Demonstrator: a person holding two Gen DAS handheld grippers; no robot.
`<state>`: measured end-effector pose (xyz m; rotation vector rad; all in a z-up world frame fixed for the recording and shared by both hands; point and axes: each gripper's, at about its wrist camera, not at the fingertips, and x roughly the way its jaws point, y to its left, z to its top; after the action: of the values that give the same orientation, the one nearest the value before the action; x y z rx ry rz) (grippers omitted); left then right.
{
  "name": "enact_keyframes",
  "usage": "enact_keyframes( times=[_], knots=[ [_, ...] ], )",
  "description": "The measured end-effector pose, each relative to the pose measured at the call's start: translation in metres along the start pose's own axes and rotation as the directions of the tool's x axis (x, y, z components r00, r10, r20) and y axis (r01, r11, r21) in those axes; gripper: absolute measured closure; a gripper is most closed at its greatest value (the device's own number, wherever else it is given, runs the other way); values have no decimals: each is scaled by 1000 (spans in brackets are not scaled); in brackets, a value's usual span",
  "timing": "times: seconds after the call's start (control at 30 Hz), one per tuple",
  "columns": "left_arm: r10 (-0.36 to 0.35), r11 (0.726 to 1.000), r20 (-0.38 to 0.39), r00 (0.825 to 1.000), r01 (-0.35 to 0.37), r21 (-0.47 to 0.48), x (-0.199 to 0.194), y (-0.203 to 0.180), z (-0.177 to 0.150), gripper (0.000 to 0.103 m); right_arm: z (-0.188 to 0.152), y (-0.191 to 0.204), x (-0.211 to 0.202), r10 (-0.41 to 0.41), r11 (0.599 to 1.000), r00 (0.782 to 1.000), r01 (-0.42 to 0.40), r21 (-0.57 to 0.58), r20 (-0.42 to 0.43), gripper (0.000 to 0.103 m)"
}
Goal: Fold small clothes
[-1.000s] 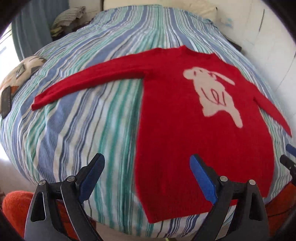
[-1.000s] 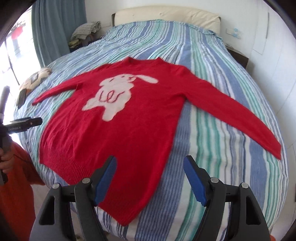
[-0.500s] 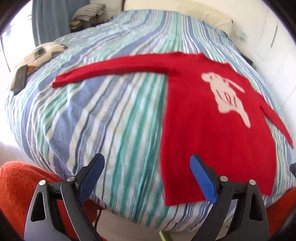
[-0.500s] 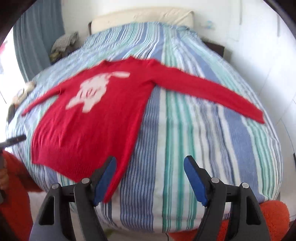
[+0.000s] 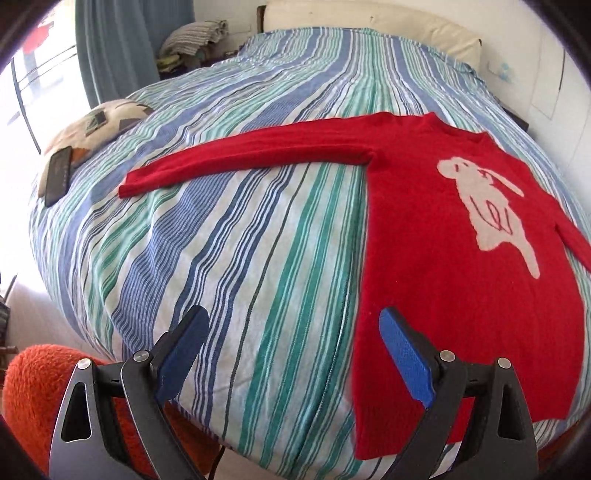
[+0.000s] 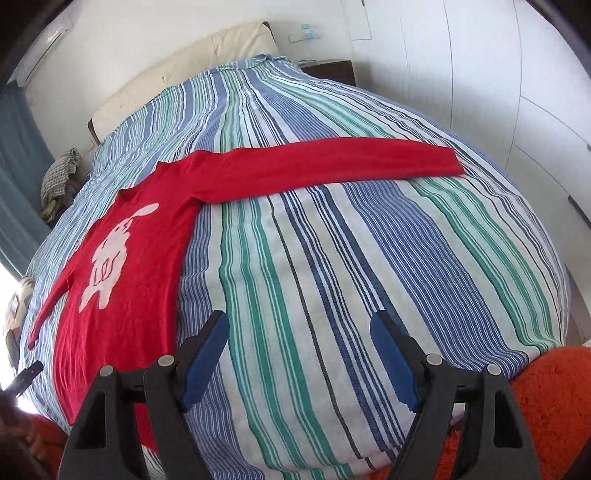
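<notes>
Left gripper (image 5: 291, 354) and right gripper (image 6: 299, 354) gaping wide, empty. Red sweater (image 5: 454, 240) flat on striped bed (image 5: 240, 240), far sleeve cut off.

A bed with a striped blue, green and white cover (image 5: 258, 229) fills both views, its bare stripes running straight ahead between the spread fingers of each claw. On it a red sweater (image 5: 461, 258) lies flat, front up, showing a pale rabbit figure (image 5: 487, 210). From the left claw the body sits ahead and to the right, one sleeve stretching leftward across the stripes. From the right claw the body lies ahead-left and the other sleeve (image 6: 332, 162) reaches rightward. Far left of the left claw, at the cover's edge, rest a patterned cushion (image 5: 99, 122) and a dark flat object, possibly a remote (image 5: 57, 175). A cream pillow (image 5: 369, 18) lies at the far end.
</notes>
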<state>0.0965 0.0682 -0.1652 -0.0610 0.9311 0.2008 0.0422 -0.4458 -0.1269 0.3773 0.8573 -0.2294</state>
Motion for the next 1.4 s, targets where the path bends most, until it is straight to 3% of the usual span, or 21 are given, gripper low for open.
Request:
enact_keyframes(
  times=[1.07, 1.4],
  knots=[
    [35, 999, -46, 998, -35, 3, 9, 0, 1, 8, -5, 10, 9, -18, 999, 1000, 17, -45, -15, 25],
    [27, 999, -54, 998, -29, -35, 12, 7, 0, 8, -6, 13, 10, -22, 998, 1000, 20, -61, -18, 25]
  ],
)
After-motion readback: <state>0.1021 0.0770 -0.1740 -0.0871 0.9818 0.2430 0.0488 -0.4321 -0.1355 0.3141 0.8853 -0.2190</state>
